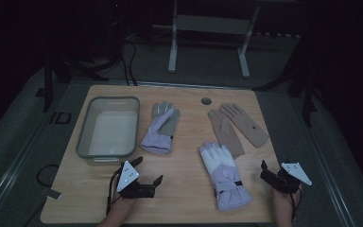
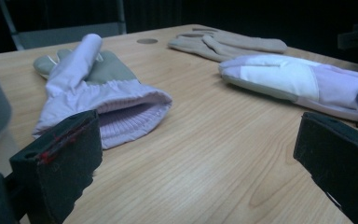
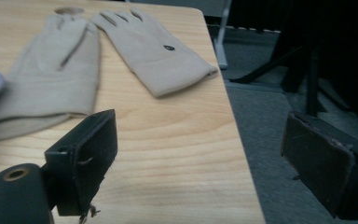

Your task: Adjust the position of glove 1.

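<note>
- Grippers first: your left gripper has its jaws spread wide and nothing between them. It sits low over the wooden table, near the front edge.
- Your right gripper is spread wide too and holds nothing. It sits at the table's front right corner, partly past the edge.
- Your hands come in from the bottom, one behind each gripper.
- The grey bin stands at the back left of the table. You can see nothing in it.
- One purple glove lies just right of the bin, cuff toward your left gripper.
- The other purple glove lies flat between your two grippers, nearer the right one.
- Two tan gloves lie side by side, just touching, behind it.
</note>
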`<action>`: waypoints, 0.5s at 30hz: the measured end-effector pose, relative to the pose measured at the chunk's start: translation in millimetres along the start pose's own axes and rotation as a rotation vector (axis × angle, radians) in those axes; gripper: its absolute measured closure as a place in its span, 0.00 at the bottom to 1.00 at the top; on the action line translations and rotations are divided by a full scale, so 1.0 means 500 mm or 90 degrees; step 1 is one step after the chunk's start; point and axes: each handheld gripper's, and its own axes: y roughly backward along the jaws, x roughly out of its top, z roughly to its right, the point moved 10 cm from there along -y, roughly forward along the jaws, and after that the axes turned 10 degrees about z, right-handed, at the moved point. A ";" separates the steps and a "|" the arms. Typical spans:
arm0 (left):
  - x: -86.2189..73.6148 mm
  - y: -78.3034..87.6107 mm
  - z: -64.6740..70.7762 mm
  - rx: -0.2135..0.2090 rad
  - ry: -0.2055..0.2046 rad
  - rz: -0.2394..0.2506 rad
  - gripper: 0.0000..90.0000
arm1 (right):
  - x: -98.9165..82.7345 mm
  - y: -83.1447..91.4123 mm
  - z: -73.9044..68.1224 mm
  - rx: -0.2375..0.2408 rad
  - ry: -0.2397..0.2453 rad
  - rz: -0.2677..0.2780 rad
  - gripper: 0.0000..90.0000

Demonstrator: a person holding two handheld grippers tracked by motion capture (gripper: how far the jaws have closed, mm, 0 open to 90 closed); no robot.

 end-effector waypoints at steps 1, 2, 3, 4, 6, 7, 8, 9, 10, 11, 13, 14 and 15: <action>0.000 0.000 0.000 0.000 0.000 0.000 0.02 | -0.002 -0.002 -0.001 0.003 0.001 -0.008 0.12; 0.000 0.000 0.000 -0.001 -0.001 0.000 0.02 | -0.002 -0.002 -0.001 0.003 0.001 -0.008 0.12; 0.000 0.000 0.000 0.000 0.001 -0.001 0.02 | -0.007 -0.005 0.001 0.002 -0.004 -0.028 0.12; 0.000 0.000 0.000 0.001 0.001 -0.001 0.02 | -0.009 -0.005 0.003 0.001 -0.010 -0.034 0.12; 0.000 0.001 -0.001 0.001 0.002 -0.001 0.02 | -0.009 -0.005 0.003 0.001 -0.010 -0.034 0.12; -0.001 0.003 0.000 0.000 0.004 -0.002 0.02 | -0.011 -0.006 0.005 -0.004 -0.014 -0.042 0.12; -0.001 0.003 0.000 0.000 0.004 -0.002 0.02 | -0.019 -0.006 0.011 -0.010 -0.022 -0.066 0.12; -0.001 0.003 0.001 0.000 0.004 -0.002 0.02 | -0.022 -0.005 0.015 -0.013 -0.016 -0.072 0.12; -0.001 0.003 0.001 0.000 0.004 -0.002 0.02 | -0.022 -0.005 0.019 -0.018 -0.008 -0.071 0.12; -0.001 0.004 0.001 0.000 0.005 -0.002 0.02 | -0.022 -0.005 0.019 -0.018 -0.008 -0.071 0.12; 0.000 0.005 0.001 0.000 0.008 0.001 0.02 | -0.028 -0.008 0.027 -0.021 0.002 -0.097 0.12; 0.000 0.005 0.001 0.001 0.008 0.002 0.02 | -0.029 -0.010 0.032 -0.020 -0.005 -0.107 0.12; 0.000 0.005 0.001 0.002 0.007 0.001 0.02 | -0.029 -0.013 0.040 -0.011 -0.028 -0.136 0.12</action>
